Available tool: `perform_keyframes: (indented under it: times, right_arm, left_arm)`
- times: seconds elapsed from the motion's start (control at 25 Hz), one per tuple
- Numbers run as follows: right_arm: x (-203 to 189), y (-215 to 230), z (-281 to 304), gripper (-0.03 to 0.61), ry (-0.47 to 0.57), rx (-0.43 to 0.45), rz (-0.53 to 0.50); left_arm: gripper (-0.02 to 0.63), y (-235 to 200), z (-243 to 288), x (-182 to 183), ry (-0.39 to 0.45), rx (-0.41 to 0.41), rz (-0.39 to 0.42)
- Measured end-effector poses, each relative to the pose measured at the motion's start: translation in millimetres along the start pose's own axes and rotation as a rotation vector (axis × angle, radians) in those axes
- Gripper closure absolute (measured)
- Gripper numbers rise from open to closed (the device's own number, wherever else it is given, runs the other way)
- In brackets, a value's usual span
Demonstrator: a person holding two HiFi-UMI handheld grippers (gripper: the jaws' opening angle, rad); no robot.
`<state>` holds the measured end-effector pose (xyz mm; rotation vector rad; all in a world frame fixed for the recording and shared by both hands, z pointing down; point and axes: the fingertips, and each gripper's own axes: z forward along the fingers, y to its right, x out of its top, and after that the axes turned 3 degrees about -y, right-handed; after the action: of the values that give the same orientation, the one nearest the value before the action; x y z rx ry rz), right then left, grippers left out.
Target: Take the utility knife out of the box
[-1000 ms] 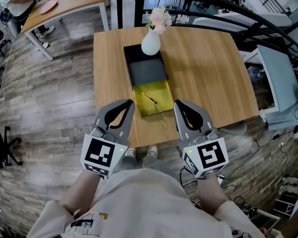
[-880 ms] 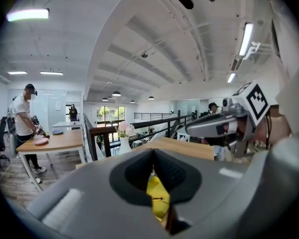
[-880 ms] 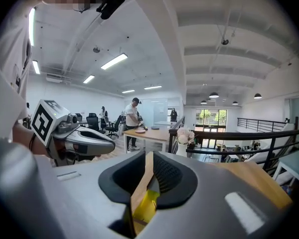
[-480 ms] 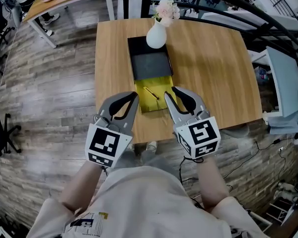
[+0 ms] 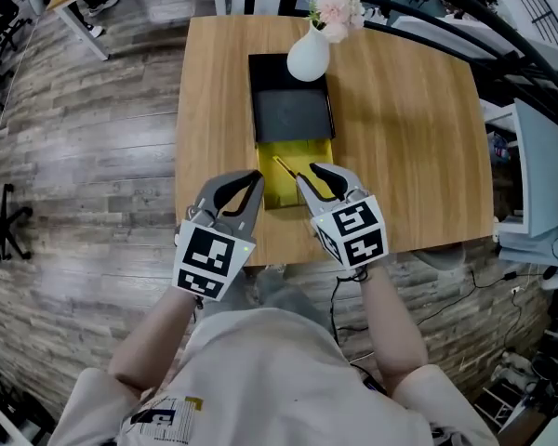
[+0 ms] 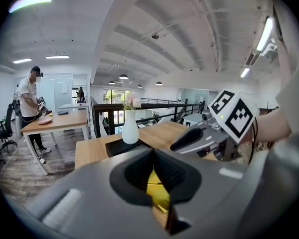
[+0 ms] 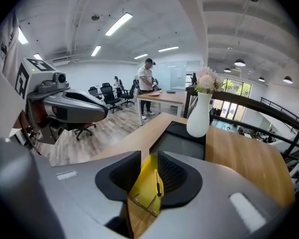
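Vase point(image 5: 309, 56) (white) and black tray point(image 5: 291, 114) — beyond box point(image 5: 302, 151)

Your right gripper point(image 7: 148, 158) is opening its jaws, gripping nothing. Through the gap you see the yellow box point(image 7: 143, 189), the utility knife point(image 7: 158, 183) lying inside it.

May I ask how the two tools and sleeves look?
The left tool and right tool are grey with black pads, each bearing a white cube with black square markers. The right tool's jaws are opening, nothing between them. Sleeves are cream.

Head view looks steeply down — low gripper views share the vase point(image 5: 309, 59).
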<state>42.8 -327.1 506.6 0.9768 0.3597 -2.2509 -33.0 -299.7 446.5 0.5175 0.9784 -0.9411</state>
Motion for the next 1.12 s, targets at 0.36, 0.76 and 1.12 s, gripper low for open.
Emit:
perform_keyframes:
  times: [0.36,0.76,1.12]
  right_arm:
    - [-56,5,73,0.468,-0.197,0.089,0.024]
    - [-121,22,133,0.453,-0.392,0.111,0.015]
    - [-151,28,156,0.456,-0.514,0.089,-0.052]
  left_arm:
    - [0.612,-28,50,-62,-0.131,0.021,-0.038]
    - [0.612,-33,91,-121,-0.267,-0.019,-0.065]
    - [0.612,-31,109,-154,-0.346,-0.051,-0.094]
